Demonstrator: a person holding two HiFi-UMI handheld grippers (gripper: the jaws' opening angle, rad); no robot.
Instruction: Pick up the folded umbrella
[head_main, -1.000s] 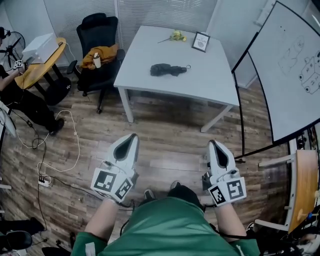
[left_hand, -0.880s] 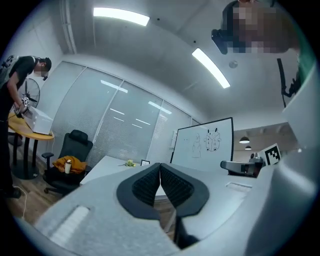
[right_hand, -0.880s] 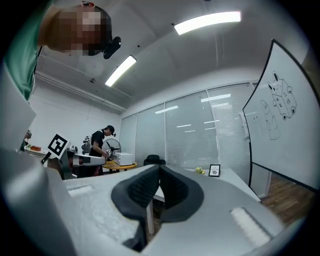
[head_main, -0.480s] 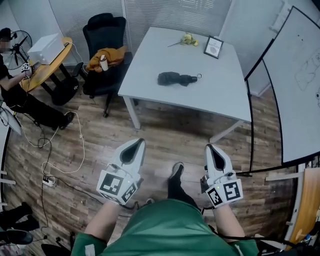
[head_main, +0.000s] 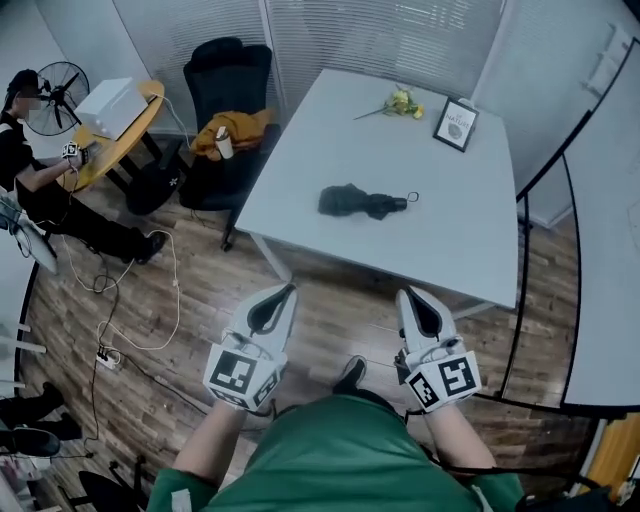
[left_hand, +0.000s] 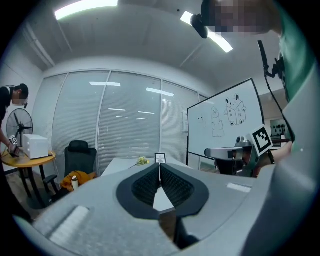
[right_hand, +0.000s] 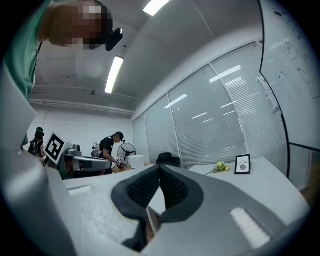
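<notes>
Left gripper (head_main: 285, 291): shut tight, ribbed black pads meeting along a thin seam at the tips, nothing caught between. Held low and near, over the wood floor (head_main: 200, 300), just short of the near edge of the table (head_main: 440, 240), touching nothing.

Right gripper (head_main: 408, 294): likewise closed, pads pressed together, empty. Level with the left one, the two well apart, a dark shoe (head_main: 350, 372) on the floor between them.

Folded umbrella (head_main: 356, 201): black, lying flat near the middle of the grey table, handle and wrist loop pointing right. Well apart from both grippers, on the far side of them. Not to be made out in either gripper view, with each gripper's own grey body filling the lower half there.

At the table's far end: a yellow flower (head_main: 402, 101) and, to its right, a small framed card (head_main: 455, 125), print too small to read.

To the left: black office chair (head_main: 232, 85) with an orange garment (head_main: 240, 130) on the seat. Further left, a seated person (head_main: 30, 165) cut off by the frame edge. Whiteboard (head_main: 600, 260) at the right, only partly in frame.
</notes>
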